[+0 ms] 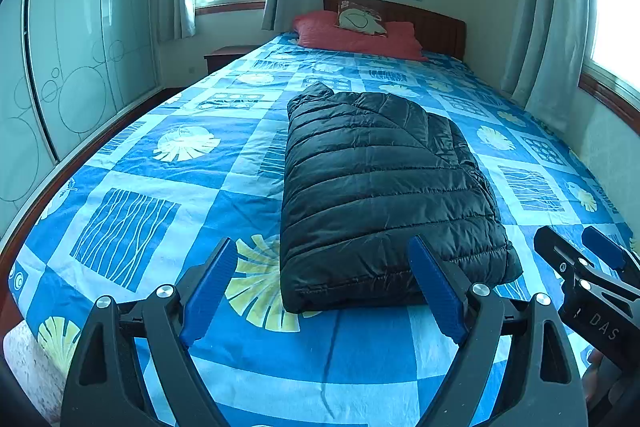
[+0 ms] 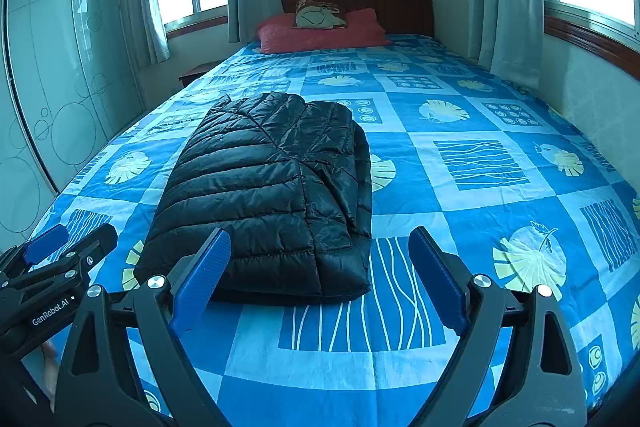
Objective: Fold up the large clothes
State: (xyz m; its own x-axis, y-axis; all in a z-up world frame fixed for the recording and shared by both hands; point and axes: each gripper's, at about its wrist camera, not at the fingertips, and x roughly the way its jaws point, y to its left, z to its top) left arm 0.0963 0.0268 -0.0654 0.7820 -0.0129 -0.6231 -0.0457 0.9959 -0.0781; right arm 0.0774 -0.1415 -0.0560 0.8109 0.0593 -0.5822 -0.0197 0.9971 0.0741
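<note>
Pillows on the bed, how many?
2. A red pillow lies across the head of the bed by the headboard; a small patterned cushion sits on top of it, leaning against the headboard. More could be hidden behind them.

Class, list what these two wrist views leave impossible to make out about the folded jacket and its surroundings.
- Black jacket: near right corner hidden by a left gripper finger, left wrist view.
- Its sleeves and zip: tucked inside the folds, both views.
- Nightstand: mostly behind the bed, right wrist view.
- Right gripper handle: cut off by the bottom edge.
</note>
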